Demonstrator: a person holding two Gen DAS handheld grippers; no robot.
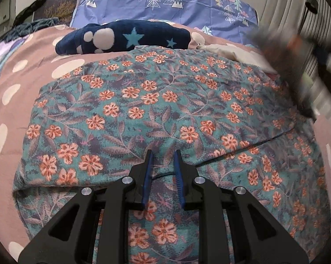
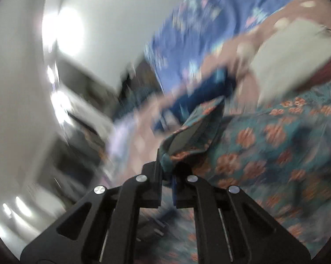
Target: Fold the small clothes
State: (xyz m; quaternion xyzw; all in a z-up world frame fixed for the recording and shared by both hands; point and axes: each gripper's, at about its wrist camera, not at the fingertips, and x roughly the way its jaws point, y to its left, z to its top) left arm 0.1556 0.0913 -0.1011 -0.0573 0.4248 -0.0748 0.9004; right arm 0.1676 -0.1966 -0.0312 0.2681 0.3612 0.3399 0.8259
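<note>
In the left wrist view, the teal floral garment [image 1: 156, 110] is being shown spread across the pink dotted bedcover [image 1: 22, 101], one layer folded over another. The left gripper [image 1: 163, 156] is being held low over its near part, the blue pads [image 1: 147, 176] set narrowly apart with a ridge of the cloth lying between them; whether it is being pinched cannot be told. A navy star-patterned cloth [image 1: 126, 37] is being seen farther back, with a purple tree-print sheet [image 1: 165, 2] behind.

In the blurred right wrist view, a bunched edge of the floral garment [image 2: 194, 132] is being clamped by the right gripper [image 2: 166, 167], its jaws nearly together.
</note>
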